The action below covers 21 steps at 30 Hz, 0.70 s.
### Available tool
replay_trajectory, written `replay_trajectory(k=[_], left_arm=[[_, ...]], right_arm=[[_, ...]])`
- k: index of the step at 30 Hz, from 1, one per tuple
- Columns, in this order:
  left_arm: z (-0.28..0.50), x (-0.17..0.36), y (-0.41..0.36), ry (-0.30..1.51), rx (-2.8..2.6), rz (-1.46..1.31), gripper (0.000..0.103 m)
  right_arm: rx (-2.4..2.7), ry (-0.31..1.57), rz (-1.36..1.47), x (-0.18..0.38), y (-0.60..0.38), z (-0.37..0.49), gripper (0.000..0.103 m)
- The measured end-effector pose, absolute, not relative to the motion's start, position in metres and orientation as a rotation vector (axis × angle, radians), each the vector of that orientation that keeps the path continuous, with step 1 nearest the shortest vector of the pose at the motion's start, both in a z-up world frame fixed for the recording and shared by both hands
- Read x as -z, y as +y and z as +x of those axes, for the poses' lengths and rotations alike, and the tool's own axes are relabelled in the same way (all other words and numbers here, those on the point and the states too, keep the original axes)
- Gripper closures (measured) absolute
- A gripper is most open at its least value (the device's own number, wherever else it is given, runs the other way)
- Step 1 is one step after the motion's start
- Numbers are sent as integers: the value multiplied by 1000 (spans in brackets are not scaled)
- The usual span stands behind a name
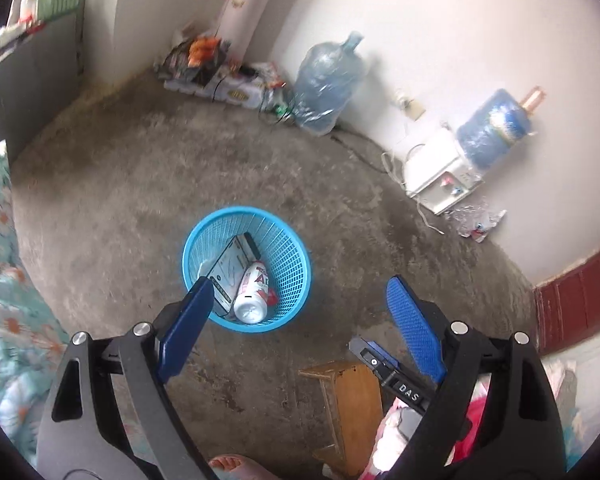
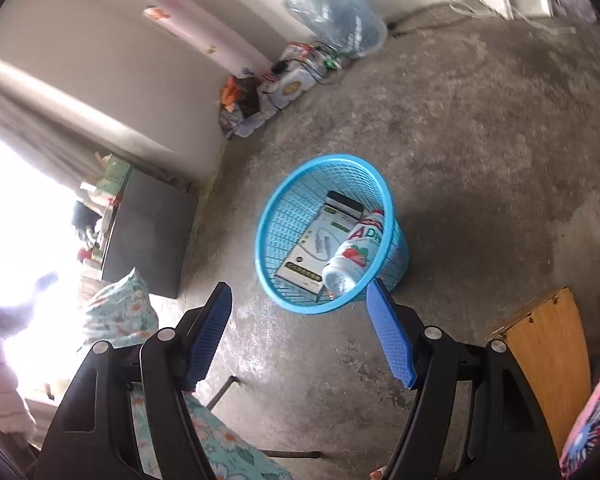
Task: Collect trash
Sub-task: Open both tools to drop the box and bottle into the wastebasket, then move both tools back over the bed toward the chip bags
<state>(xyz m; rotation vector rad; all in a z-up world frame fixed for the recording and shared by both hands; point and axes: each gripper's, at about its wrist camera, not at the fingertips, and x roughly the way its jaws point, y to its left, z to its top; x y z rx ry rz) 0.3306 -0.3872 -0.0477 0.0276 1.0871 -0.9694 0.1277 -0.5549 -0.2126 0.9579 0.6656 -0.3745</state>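
A blue mesh waste basket (image 1: pixel 288 240) stands on the concrete floor; it also shows in the right wrist view (image 2: pixel 288 216). Inside lie a flat white and black box (image 1: pixel 232 268) (image 2: pixel 324 240) and a white plastic bottle with a red label (image 1: pixel 254 292) (image 2: pixel 352 256). My left gripper (image 1: pixel 300 292) is open and empty, held above the basket's near side. My right gripper (image 2: pixel 300 296) is open and empty, just in front of the basket. Part of the right gripper (image 1: pixel 384 364) shows low in the left wrist view.
A wooden stool (image 1: pixel 352 404) (image 2: pixel 548 360) stands near right. A large water jug (image 1: pixel 328 84) (image 2: pixel 336 12), a water dispenser (image 1: pixel 444 172) and a pile of packages (image 1: pixel 220 76) line the wall. Floral bedding (image 1: pixel 4 280) (image 2: pixel 120 312) lies left. A dark cabinet (image 2: pixel 148 232) stands by the window.
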Motion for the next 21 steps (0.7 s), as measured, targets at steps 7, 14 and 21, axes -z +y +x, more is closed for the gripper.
replay_trajectory(k=[7, 14, 21], left_arm=[[271, -36, -255, 854, 979, 7, 18], [202, -82, -82, 665, 751, -156, 18], [125, -88, 82, 574, 406, -296, 18]], right_arm=[[275, 572, 692, 121, -477, 109, 17], [37, 496, 493, 53, -399, 98, 7], [-253, 581, 487, 44, -334, 106, 7]])
